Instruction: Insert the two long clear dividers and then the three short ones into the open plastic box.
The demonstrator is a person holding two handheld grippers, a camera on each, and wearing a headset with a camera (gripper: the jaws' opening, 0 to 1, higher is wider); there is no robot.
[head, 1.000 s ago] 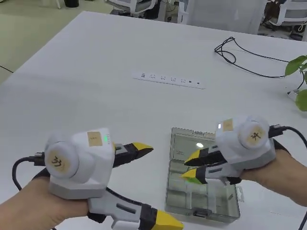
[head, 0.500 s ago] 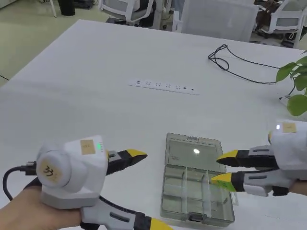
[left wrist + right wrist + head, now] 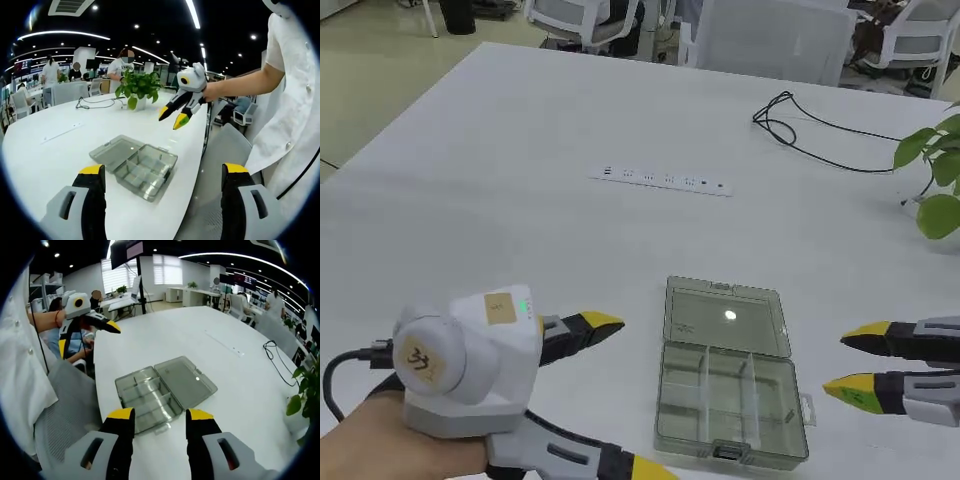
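Checking the fit looks like the step in hand, since the box (image 3: 682, 400) lies open on the bench (image 3: 520, 200) near the front edge, its lid (image 3: 725, 312) flat behind it, and clear dividers (image 3: 706, 380) already stand inside and split it into cells. Two long ones run front to back with short cross pieces between them. The plastic is too clear to count the short ones for sure. The left tongs (image 3: 625, 395) hover to the left of the box and apart from it, jaws spread wide with nothing between them. The right tongs (image 3: 855, 362) hover to its right, also apart from it, jaws parted less widely and likewise empty. To do the check well, I judge it best to bring one pair down from straight above and press each divider lightly at its ends, where the wall slots hold it, not at mid-span, where a thin strip may bow. Drawing the jaws together first would give a blunter, surer tip for pressing. The box looks light and the bench smooth, so the other tongs should rest against an outer wall to stop it sliding. Tilting the head a little would make the glare pick out any strip that sits high or leans. Squeezing a divider from the sides risks popping it out of its slots, so a touch from above is the safer way.
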